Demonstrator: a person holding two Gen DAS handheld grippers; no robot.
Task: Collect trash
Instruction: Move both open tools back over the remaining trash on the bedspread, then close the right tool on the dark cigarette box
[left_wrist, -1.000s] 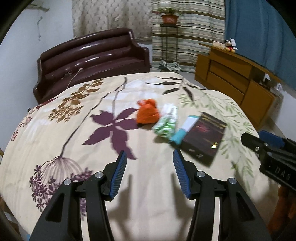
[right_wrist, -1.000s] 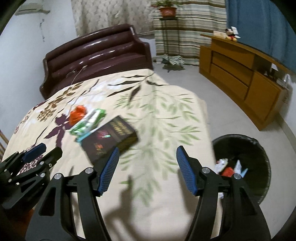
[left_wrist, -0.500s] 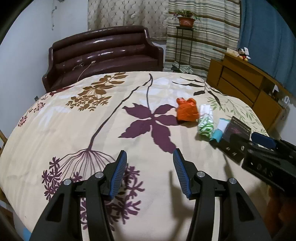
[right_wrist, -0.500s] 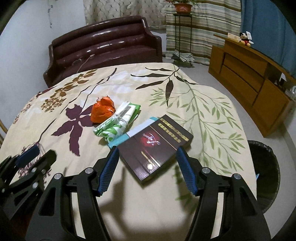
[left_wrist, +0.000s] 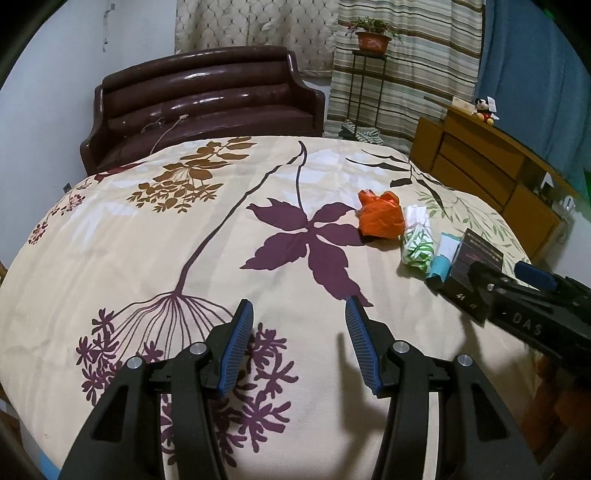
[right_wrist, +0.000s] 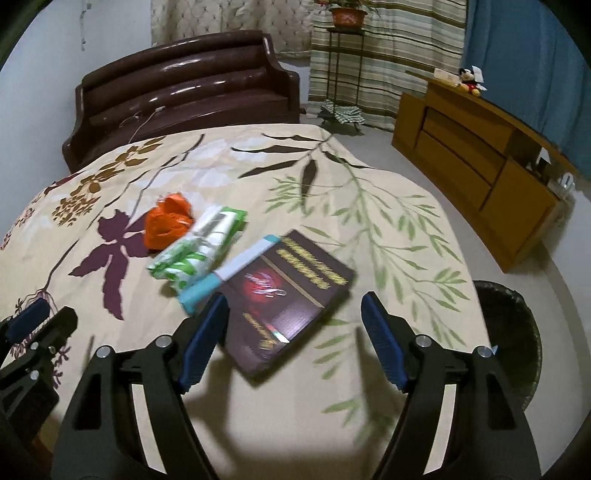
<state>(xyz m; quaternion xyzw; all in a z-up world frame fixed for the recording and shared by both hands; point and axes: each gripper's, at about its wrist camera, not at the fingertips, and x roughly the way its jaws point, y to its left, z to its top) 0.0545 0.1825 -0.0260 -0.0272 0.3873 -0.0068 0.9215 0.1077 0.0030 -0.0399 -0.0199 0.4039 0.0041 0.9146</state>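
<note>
right gripper (right_wrist: 293, 330) hangs over the dark maroon box (right_wrist: 291, 299) on the bed (right_wrist: 369, 229), fingers spread, empty; orange wrapper (right_wrist: 168, 221), green-white packet (right_wrist: 199, 247) lie left; left gripper (left_wrist: 299, 341) spread, empty; black bin (right_wrist: 517, 332) right.

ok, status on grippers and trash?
Left gripper open, over bare bedspread. Right gripper open, dark box between its fingers, not gripped. Orange bag, green pack untouched. Path clear.
</note>
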